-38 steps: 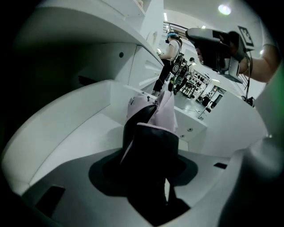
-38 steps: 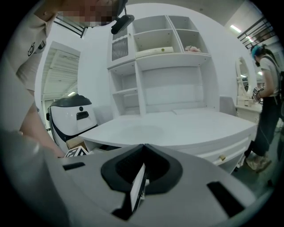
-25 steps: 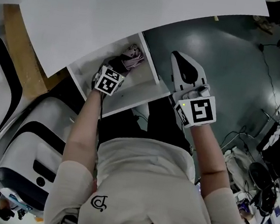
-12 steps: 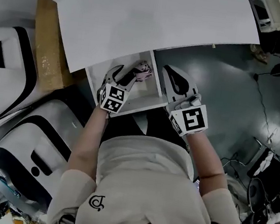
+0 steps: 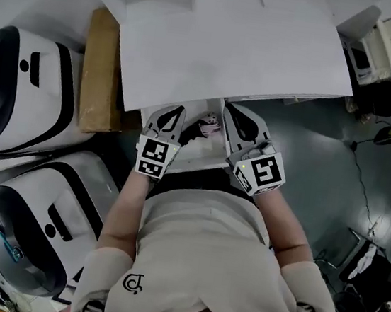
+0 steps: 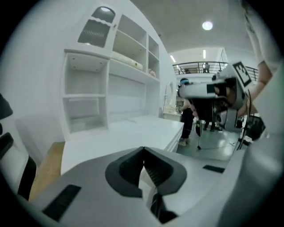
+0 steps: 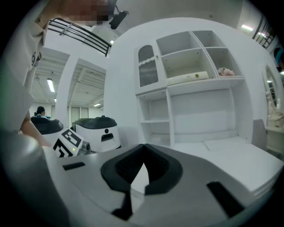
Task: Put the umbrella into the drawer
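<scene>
The folded umbrella, pink and dark, lies inside the open white drawer under the desk edge. My left gripper hovers over the drawer's left part, just left of the umbrella, and is shut and empty. In the left gripper view its tips meet with nothing between them and point over the desk top. My right gripper is above the drawer's right side wall, also shut and empty. In the right gripper view its tips are closed and face the shelves.
The white desk top overhangs the drawer's back, with a shelf unit on it. A brown cardboard panel stands to the left, beside two white-and-black machines. Cables and gear lie on the floor at right.
Both grippers have lifted up out of the drawer area. The left one drew away from the umbrella and closed its jaws; the umbrella stays lying in the drawer.
</scene>
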Available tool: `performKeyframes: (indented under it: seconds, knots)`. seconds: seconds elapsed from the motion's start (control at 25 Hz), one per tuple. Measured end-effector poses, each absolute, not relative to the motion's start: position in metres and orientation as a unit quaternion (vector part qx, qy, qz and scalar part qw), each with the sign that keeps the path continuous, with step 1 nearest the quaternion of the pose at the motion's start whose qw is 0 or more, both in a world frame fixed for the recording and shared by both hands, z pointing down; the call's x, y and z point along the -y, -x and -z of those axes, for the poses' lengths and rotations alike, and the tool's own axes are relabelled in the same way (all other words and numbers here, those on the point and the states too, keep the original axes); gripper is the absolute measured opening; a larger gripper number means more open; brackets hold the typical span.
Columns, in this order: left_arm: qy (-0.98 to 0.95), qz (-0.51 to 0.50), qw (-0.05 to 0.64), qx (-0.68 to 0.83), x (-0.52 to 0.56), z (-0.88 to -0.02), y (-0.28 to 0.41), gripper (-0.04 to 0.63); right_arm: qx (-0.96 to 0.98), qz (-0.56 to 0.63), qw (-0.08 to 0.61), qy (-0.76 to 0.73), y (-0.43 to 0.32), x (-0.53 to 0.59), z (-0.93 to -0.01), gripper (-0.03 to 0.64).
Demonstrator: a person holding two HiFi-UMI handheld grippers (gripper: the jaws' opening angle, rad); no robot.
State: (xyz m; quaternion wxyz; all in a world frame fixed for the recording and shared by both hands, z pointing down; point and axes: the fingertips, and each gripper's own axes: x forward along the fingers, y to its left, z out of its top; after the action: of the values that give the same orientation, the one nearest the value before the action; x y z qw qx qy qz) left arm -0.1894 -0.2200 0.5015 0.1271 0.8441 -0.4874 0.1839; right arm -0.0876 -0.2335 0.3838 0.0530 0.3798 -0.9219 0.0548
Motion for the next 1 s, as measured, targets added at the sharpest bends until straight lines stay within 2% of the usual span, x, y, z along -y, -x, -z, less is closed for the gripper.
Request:
performKeyframes:
  seconds: [0.16,0.44,1.0]
  knots:
    - [-0.837,-0.123,0.108,0.523,0.222,-0.443,0.223,0.011,0.932,-0.042,0.038,-0.358,0.107,0.231,-0.365,0.006]
    - [-0.811,-0.073,0.044,0.578,0.21,-0.366,0.278,0.011,0.943,-0.016,0.015,-0.331,0.136,0.233,-0.335,0.006]
    - [-0.788,-0.021,0.015,0.615,0.189,-0.311,0.338,0.011,0.949,0.0,-0.005,-0.316,0.168,0.236,-0.309,0.005]
